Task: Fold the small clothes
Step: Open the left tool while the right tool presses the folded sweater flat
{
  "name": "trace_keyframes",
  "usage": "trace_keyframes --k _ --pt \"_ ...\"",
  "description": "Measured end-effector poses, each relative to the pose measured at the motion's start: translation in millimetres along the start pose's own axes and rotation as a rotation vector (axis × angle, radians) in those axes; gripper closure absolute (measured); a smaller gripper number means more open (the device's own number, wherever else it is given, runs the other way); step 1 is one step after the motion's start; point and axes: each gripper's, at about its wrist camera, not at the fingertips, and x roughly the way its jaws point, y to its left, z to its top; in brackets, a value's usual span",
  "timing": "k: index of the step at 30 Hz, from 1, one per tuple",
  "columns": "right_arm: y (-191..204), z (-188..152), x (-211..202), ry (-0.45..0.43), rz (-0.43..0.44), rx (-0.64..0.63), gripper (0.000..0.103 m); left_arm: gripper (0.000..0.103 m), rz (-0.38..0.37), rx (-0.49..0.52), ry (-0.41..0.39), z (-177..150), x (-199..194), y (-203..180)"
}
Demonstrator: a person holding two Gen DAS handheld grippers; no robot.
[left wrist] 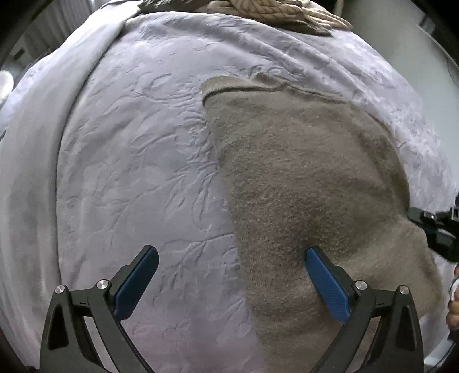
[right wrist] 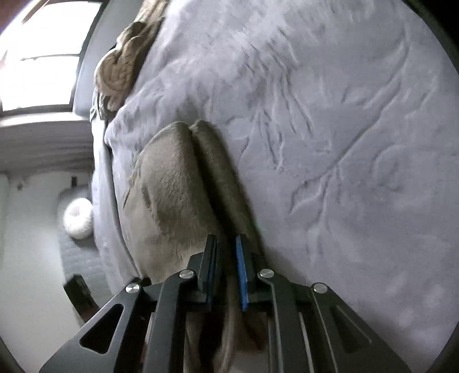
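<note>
One grey-brown fleece garment (left wrist: 301, 183) lies on the lavender embossed blanket (left wrist: 129, 172), at 3 o'clock in the left wrist view. Left gripper (left wrist: 232, 281): two blue-padded fingers spread wide, empty, the right finger over the garment. Right gripper (right wrist: 226, 269): fingers pressed together, pinching one garment edge (right wrist: 183, 186). One knitted beige item (left wrist: 258, 8) lies at 12 o'clock.

Black gripper (left wrist: 231, 254) frames (silver screws) carry blue pads (left wrist: 327, 287).
</note>
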Motion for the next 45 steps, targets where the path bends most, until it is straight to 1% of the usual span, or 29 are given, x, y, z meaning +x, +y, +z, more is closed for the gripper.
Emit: trace_keyframes --k 2,3,4,5,7,9,10,12,14,15,17,18,19,20,24,26,27,28,29,31,32,33,34,36,38,40,42,44,45 --pt "15.0 -7.9 -14.0 -0.005 -0.008 -0.074 0.069 0.000 0.003 0.011 -0.002 -0.5 -3.9 3.1" --pt "21.1 -12.6 -19.9 -0.007 0.004 -0.107 0.049 0.000 0.002 0.017 0.001 -1.6 -6.2 3.8" --pt "29.6 -18.0 -25.6 -0.008 0.020 -0.145 0.033 0.000 0.001 0.022 0.001 -2.5 -8.8 5.7" --pt "37.0 -22.4 -28.0 -0.004 0.036 -0.177 0.033 0.000 0.001 0.026 0.000 -3.7 -10.9 6.4" --pt "48.5 -29.9 -24.3 0.028 0.025 -0.223 0.033 0.000 0.001 0.030 -0.001 -6.4 -14.0 7.1" --pt "50.7 -25.1 -13.9 0.025 -0.044 -0.221 0.033 0.000 0.006 0.024 0.002 -9.2 -14.2 9.8" --pt "48.2 -19.0 -9.5 0.015 -0.048 -0.204 0.033 0.000 0.005 0.012 -0.001 -9.1 -13.5 11.4" --pt "41.1 -6.2 -3.1 -0.006 -0.013 -0.158 0.033 0.000 0.012 -0.006 -0.004 -6.7 -13.8 14.0" --pt "34.0 9.6 11.0 0.000 -0.006 -0.128 0.036 0.000 0.033 -0.022 -0.019 -5.2 -14.9 15.1" --pt "34.0 12.9 17.8 0.007 -0.015 -0.124 0.039 0.000 0.040 -0.029 -0.027 -5.4 -16.2 16.5" --pt "34.1 20.1 36.0 0.045 -0.027 -0.138 0.062 0.000 0.057 -0.047 -0.036 -1.5 -15.2 21.4" --pt "36.1 19.3 42.9 0.071 -0.047 -0.158 0.082 0.000 0.062 -0.056 -0.036 -0.3 -13.4 24.1" --pt "40.6 18.9 48.5 0.082 -0.062 -0.176 0.085 0.000 0.064 -0.072 -0.034 1.3 -11.6 27.0" --pt "47.2 17.7 48.5 0.074 -0.076 -0.199 0.085 0.000 0.062 -0.084 -0.031 1.3 -10.7 29.0" --pt "72.9 7.3 17.3 -0.017 -0.131 -0.334 0.087 0.000 0.047 -0.103 -0.040 1.7 -13.0 30.1" --pt "62.8 9.2 20.7 -0.003 -0.197 -0.334 0.090 0.000 0.033 -0.085 -0.051 1.1 -15.5 23.4" --pt "54.2 13.7 29.9 0.013 -0.227 -0.308 0.094 0.000 0.030 -0.071 -0.055 0.3 -15.4 19.2" --pt "42.4 15.7 35.1 0.030 -0.243 -0.278 0.094 0.000 0.037 -0.052 -0.058 -0.3 -13.1 13.4" --pt "30.1 18.0 39.2 0.047 -0.214 -0.230 0.094 0.000 0.045 -0.042 -0.055 -1.0 -10.6 10.4" --pt "18.7 20.0 35.7 0.032 -0.143 -0.157 0.094 0.000 0.045 -0.025 -0.042 -2.4 -2.6 5.3" --pt "17.3 18.9 31.6 0.029 -0.126 -0.138 0.094 0.000 0.048 -0.023 -0.039 -2.6 -0.7 5.4" --pt "19.8 15.5 25.1 0.033 -0.137 -0.143 0.093 0.000 0.048 -0.026 -0.034 -2.5 0.1 7.0" --pt "25.3 11.3 18.3 0.035 -0.157 -0.172 0.088 0.000 0.035 -0.035 -0.025 -2.3 -2.0 10.6" --pt "39.7 0.1 2.9 0.034 -0.191 -0.252 0.087 0.000 0.028 -0.035 -0.016 -2.4 -7.2 15.9" --pt "52.6 -11.3 -9.6 0.035 -0.178 -0.305 0.087 0.000 0.028 -0.027 -0.009 -4.6 -15.3 19.9" --pt "65.3 -26.2 -15.9 0.053 -0.149 -0.351 0.075 0.000 0.001 -0.019 -0.005 -7.7 -22.6 21.8" --pt "72.1 -40.6 -18.8 0.080 -0.136 -0.388 0.074 0.000 -0.025 -0.006 0.001 -14.6 -28.5 17.8" --pt "75.7 -52.5 -14.0 0.099 -0.158 -0.404 0.076 0.000 -0.037 0.013 0.006 -22.1 -30.3 12.6" --pt "73.6 -57.6 -9.4 0.105 -0.183 -0.408 0.083 0.000 -0.038 0.026 0.009 -25.7 -29.8 8.8"
